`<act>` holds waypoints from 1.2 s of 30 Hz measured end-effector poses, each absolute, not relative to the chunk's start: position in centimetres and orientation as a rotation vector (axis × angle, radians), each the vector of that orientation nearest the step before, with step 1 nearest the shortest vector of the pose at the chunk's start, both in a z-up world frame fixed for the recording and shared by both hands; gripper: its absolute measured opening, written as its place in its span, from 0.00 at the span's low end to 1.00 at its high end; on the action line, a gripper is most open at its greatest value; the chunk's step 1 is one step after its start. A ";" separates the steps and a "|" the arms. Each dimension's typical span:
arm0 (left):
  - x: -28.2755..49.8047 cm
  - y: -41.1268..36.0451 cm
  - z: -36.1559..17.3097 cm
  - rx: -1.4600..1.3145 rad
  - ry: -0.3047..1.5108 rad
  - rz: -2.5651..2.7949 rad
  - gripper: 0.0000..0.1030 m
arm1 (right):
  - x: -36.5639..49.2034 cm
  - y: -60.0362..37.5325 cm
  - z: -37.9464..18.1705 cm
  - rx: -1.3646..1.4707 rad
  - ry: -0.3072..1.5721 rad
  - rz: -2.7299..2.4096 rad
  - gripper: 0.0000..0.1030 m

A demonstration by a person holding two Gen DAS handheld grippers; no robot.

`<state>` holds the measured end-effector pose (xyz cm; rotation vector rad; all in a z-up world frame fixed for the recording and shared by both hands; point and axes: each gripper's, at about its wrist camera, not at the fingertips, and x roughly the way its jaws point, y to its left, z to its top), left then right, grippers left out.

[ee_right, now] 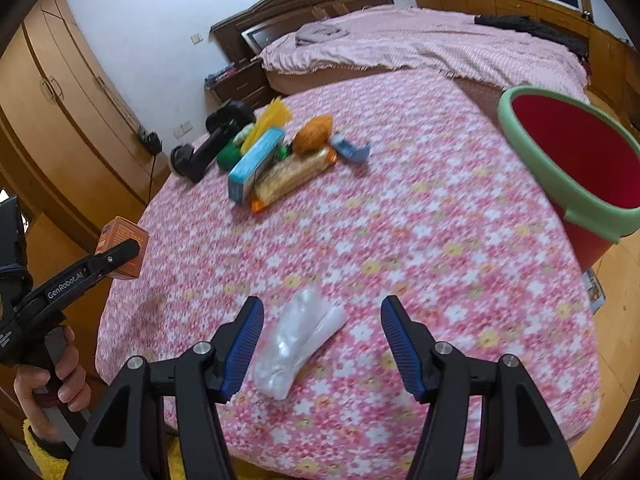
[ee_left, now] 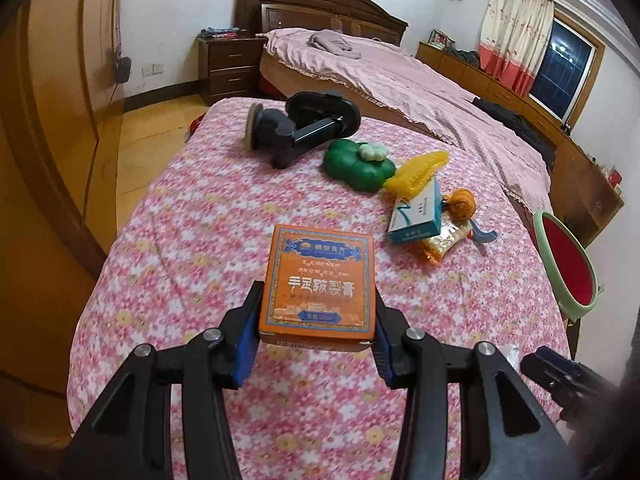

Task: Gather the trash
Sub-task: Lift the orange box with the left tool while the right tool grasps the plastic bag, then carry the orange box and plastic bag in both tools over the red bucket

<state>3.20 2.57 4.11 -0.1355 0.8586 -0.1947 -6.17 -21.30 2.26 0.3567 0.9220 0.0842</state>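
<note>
Left wrist view
left gripper (ee_left: 316, 320): clamped on orange box (ee_left: 318, 284), pads on its two long sides, box lifted off the pink cloth (ee_left: 192, 240)
box axis: long axis runs straight away from the gripper, printed face up, far end pointing toward the pile
bin (ee_left: 560, 264): right of the box, at the cloth's right edge, well apart; red inside, green rim
pile: blue box (ee_left: 416, 216), snack pack (ee_left: 440, 244), orange ball (ee_left: 464, 202), yellow net (ee_left: 416, 172), green case (ee_left: 356, 164), all beyond the box and to its right
black mount (ee_left: 296, 128): beyond the green case

Right wrist view
right gripper (ee_right: 322, 340): spread wide, holding nothing
clear bag (ee_right: 298, 342): on the cloth between the fingers, nearer the left one, no contact visible
bag axis: long axis diagonal, near-left to far-right; far end points roughly toward the bin
bin (ee_right: 552, 184): far right of the bag, mouth tilted toward camera
nearer hand: right for the bag; left gripper (ee_right: 120, 252) sits off the cloth's left edge with the orange box
judgement: right probably needs a slight twist to cross the bag's short axis; the left's box needs carrying right across the cloth to the bin
</note>
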 end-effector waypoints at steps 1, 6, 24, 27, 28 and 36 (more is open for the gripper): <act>3.1 2.8 4.1 -0.139 0.859 -0.193 0.46 | -6.1 -21.0 2.1 0.356 0.928 0.092 0.62; 2.6 3.6 3.9 -0.150 0.853 -0.189 0.46 | -5.9 -19.7 1.2 0.339 0.960 0.115 0.56; 3.1 1.5 3.5 -0.126 0.877 -0.250 0.46 | -6.3 -21.3 2.3 0.361 0.886 0.135 0.32; 3.5 0.2 3.9 -0.132 0.891 -0.300 0.46 | -6.3 -22.4 3.1 0.368 0.859 0.118 0.32; 3.6 0.0 4.0 -0.134 0.895 -0.313 0.46 | -6.3 -22.9 3.3 0.369 0.849 0.109 0.32; 4.4 -5.4 5.9 -0.086 0.891 -0.426 0.46 | -6.3 -27.0 5.5 0.387 0.773 0.030 0.32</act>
